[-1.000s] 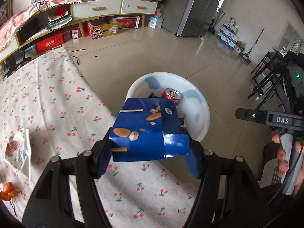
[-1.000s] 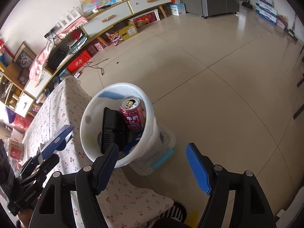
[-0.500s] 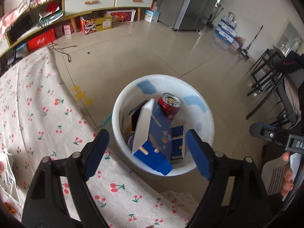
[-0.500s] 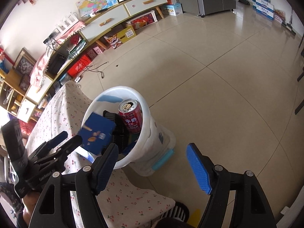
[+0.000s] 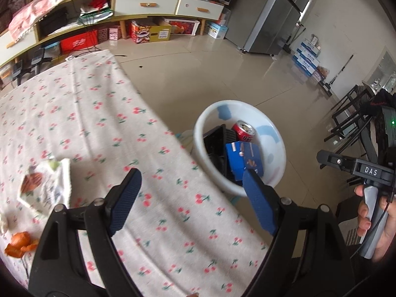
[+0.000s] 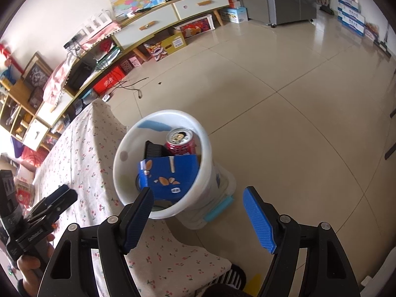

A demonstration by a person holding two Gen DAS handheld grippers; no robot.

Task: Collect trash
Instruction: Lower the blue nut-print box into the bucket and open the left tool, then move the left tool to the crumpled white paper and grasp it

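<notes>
A white trash bin (image 5: 278, 148) stands on the floor at the table's edge. Inside it lie a blue snack box (image 5: 241, 159), a red can (image 5: 245, 132) and a black item (image 5: 214, 139). My left gripper (image 5: 190, 175) hangs open over the cherry-print tablecloth (image 5: 99, 113), left of the bin, nothing between its fingers. A white wrapper (image 5: 47, 185) and orange peel (image 5: 18, 245) lie on the cloth at the left. My right gripper (image 6: 198, 194) is open above the bin (image 6: 118, 163), over the blue box (image 6: 170, 175) and can (image 6: 179, 141). The left gripper (image 6: 66, 195) shows at the left.
A person's hand holds the right gripper (image 5: 324, 157) beyond the bin. A long TV cabinet (image 5: 148, 5), a fridge (image 5: 272, 17), stacked cartons (image 5: 307, 54) and dark chairs (image 5: 351, 121) ring the tiled floor (image 6: 297, 99).
The left gripper opened and let go of the blue box, which dropped into the bin. It then drew back left over the table. The right gripper stayed put.
</notes>
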